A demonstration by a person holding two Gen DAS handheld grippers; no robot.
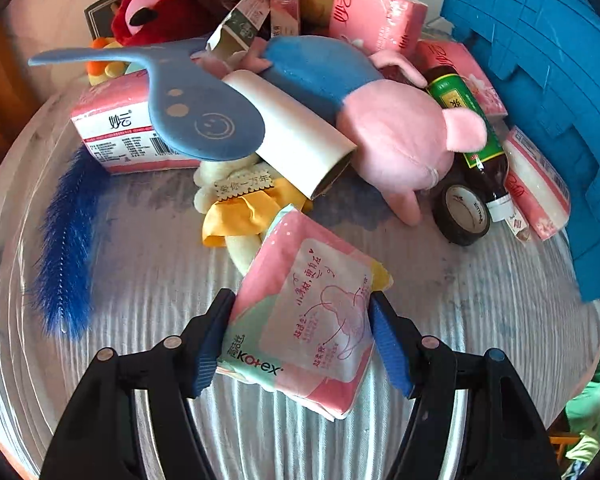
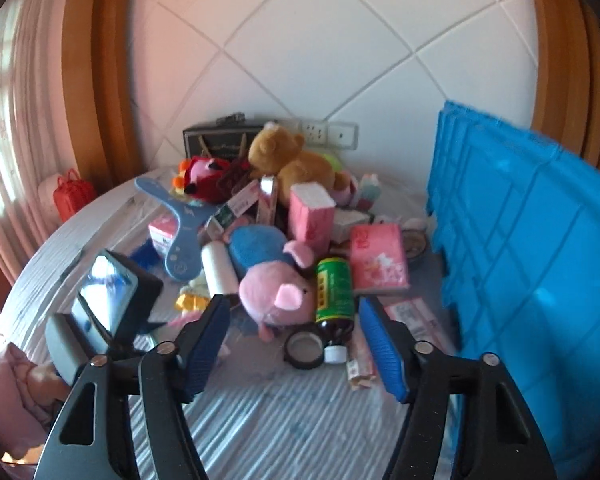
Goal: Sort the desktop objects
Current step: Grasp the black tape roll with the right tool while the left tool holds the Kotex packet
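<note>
the left gripper (image 1: 302, 344) grasps a pink and mint kotex pack (image 1: 300, 320), its blue pads (image 1: 388, 344) pressing the pack's two sides just above the striped table cover (image 1: 148, 280). the right gripper (image 2: 294, 344) has its fingers spread with nothing between them, hanging over the same cover in front of the heap. just beyond the held pack lies a small cream doll in a yellow dress (image 1: 240, 204), and to its left a fuzzy blue brush (image 1: 66, 248). to the right a roll of dark tape (image 1: 462, 210) sits touching the cap end of a green-labelled bottle (image 1: 470, 128), which lies on its side. a pink pig plush (image 1: 396, 136) in a blue top rests against a white paper roll (image 1: 296, 136), with a blue boomerang-shaped toy (image 1: 188, 112) lying over a pink tissue pack (image 1: 112, 128). further back are a red plush (image 1: 160, 12), a brown teddy bear (image 2: 288, 156) and more pink packs. a blue crate (image 2: 532, 280) stands on the right.
</note>
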